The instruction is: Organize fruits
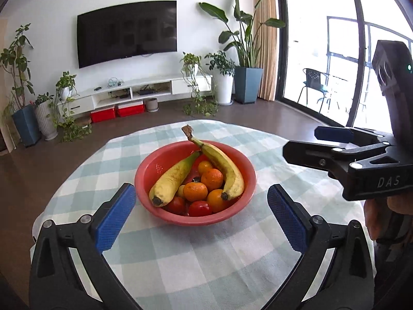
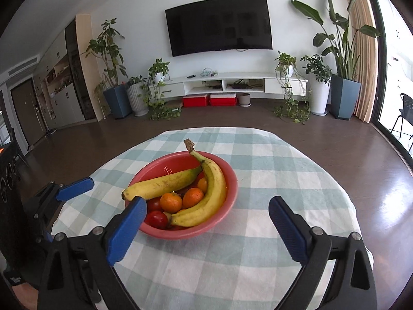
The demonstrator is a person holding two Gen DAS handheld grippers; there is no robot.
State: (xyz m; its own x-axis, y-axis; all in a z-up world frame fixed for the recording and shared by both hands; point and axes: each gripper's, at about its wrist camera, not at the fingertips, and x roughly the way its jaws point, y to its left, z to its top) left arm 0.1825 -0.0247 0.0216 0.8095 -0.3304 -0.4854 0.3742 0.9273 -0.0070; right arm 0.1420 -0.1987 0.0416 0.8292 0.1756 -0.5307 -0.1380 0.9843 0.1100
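We held both grippers above the cloth-covered counter [image 1: 206, 253], short of the red bowl [image 1: 233, 217]. The left gripper [image 1: 201, 211] had its jaws wide apart and empty, framing the bowl from the near side; the right gripper [image 2: 206, 222] likewise had its jaws apart and held nothing, its left pad overlapping the bowl's near rim in the right wrist view, though we could not tell whether it touched. All the fruit lay in the bowl: two bananas [image 1: 175, 178] joined at the stem, resting over several oranges [image 1: 212, 179] and at least two tomatoes [image 1: 200, 208]. A small pale fruit beside the left banana was too hidden to name. We saw no fruit on the cloth and no second container. We judged the fruit either already gathered or not yet sorted; the views could not settle which.
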